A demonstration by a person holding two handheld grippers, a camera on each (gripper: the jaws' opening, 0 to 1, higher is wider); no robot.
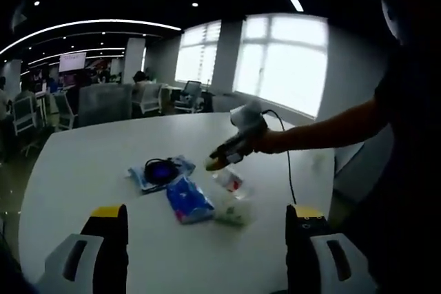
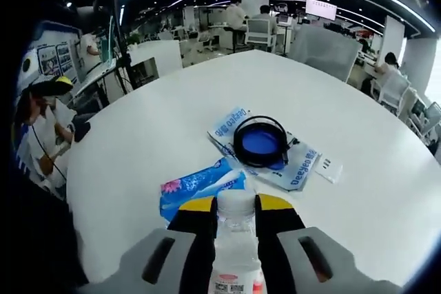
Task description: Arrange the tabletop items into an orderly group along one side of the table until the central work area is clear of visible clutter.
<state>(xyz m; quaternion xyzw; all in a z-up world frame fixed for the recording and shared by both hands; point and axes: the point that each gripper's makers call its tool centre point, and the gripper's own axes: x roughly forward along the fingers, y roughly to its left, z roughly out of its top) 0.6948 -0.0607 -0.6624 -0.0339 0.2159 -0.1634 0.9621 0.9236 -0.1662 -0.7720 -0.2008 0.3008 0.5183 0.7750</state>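
Note:
My right gripper [image 2: 236,206] is shut on a clear plastic bottle [image 2: 236,256] just below its white cap. In the left gripper view the same gripper [image 1: 219,160] reaches in from the right on a person's arm, with the bottle [image 1: 231,181] tilted just above the white table [image 1: 89,170]. Beside it lie a blue tissue pack [image 1: 187,200] [image 2: 200,185] and a blue-and-white packet [image 1: 141,177] [image 2: 300,166] with a black ring with a blue centre [image 1: 160,170] [image 2: 260,141] on top. My left gripper [image 1: 207,222] stands open, short of the items.
A pale crumpled item [image 1: 234,213] lies by the tissue pack. A small white strip [image 2: 329,168] lies beside the packet. A black cable [image 1: 289,163] trails over the table edge. Office chairs [image 1: 148,98] and desks stand beyond. A person in a yellow cap [image 2: 45,111] sits off the table's edge.

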